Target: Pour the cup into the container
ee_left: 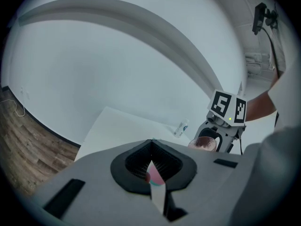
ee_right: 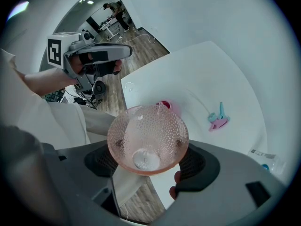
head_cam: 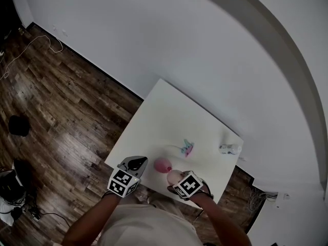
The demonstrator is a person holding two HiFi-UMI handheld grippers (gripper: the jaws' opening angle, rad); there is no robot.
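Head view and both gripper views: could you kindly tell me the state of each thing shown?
right gripper: shut on the pink cup.
pink cup: held clear of the table, mouth up.
left gripper: fingers together, empty.
pink container: upright on the table, open.
bottle: seems to lie on its side.

Small bottle (head_cam: 230, 149), pink-teal toy (head_cam: 188, 148) — white table (head_cam: 169, 111)

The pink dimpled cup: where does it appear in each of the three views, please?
Head view: pink cup sits low, just right of centre, at the table's near edge.
Left gripper view: pink cup is right of centre, in the lower half.
Right gripper view: pink cup is central, gripped between the jaws.
Shared landmark: white table.
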